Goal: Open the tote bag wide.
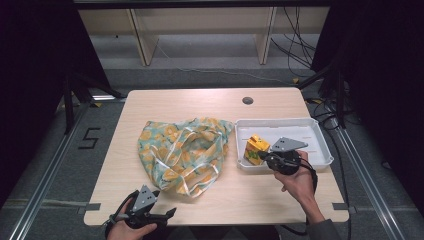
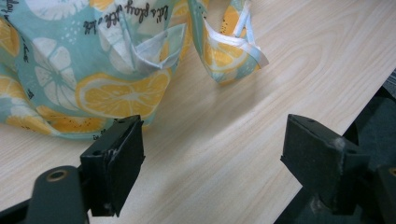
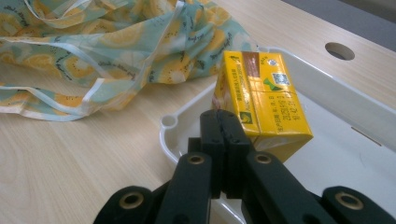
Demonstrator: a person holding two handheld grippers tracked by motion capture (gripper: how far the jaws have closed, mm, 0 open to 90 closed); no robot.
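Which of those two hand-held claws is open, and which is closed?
The left gripper, near the lemon-print bag at the table's front edge, has its jaws spread wide. The right gripper, at the white tray beside the yellow carton, has its jaws pressed together.

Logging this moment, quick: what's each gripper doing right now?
Left gripper: open, empty, near the lemon-print fabric bag.
Right gripper: shut, empty, by the yellow carton.

I see thin, soft, crinkled cloth on the lemon-print bag (image 1: 185, 152), glossy printed card on the yellow carton (image 3: 264, 100), smooth white plastic in the tray (image 1: 320, 142), and matt pale wood-grain tabletop (image 1: 200, 102).
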